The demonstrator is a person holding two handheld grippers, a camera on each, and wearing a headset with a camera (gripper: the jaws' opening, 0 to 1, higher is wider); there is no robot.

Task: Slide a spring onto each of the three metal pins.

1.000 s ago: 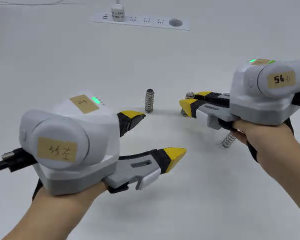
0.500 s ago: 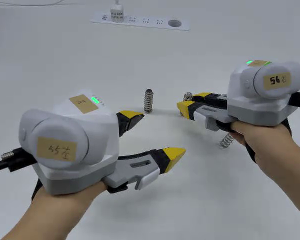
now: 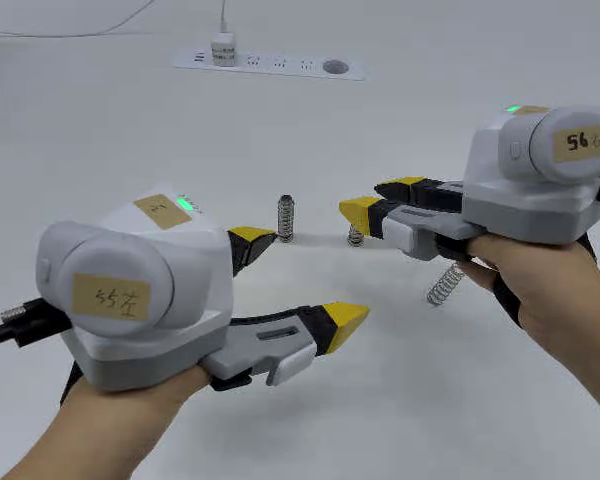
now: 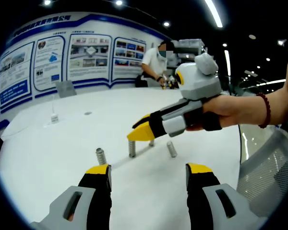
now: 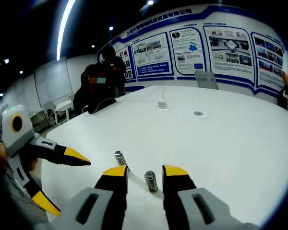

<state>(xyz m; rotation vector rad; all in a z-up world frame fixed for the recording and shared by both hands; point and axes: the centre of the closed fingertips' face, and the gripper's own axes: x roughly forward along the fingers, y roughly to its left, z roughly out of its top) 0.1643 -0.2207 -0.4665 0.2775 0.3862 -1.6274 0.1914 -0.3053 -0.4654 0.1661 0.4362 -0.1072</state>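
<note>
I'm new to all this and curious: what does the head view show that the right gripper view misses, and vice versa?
The head view adds a tilted spring beside the right hand. The right gripper view adds wall posters and people in the background. Both share two upright springs, the power strip, the left gripper and the right gripper.

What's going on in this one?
A person holds a gripper in each hand over a white table. The right gripper is open, jaws either side of an upright spring, not closed on it. The left gripper hangs open, holding nothing. A second upright spring and a tilted spring sit close by.
</note>
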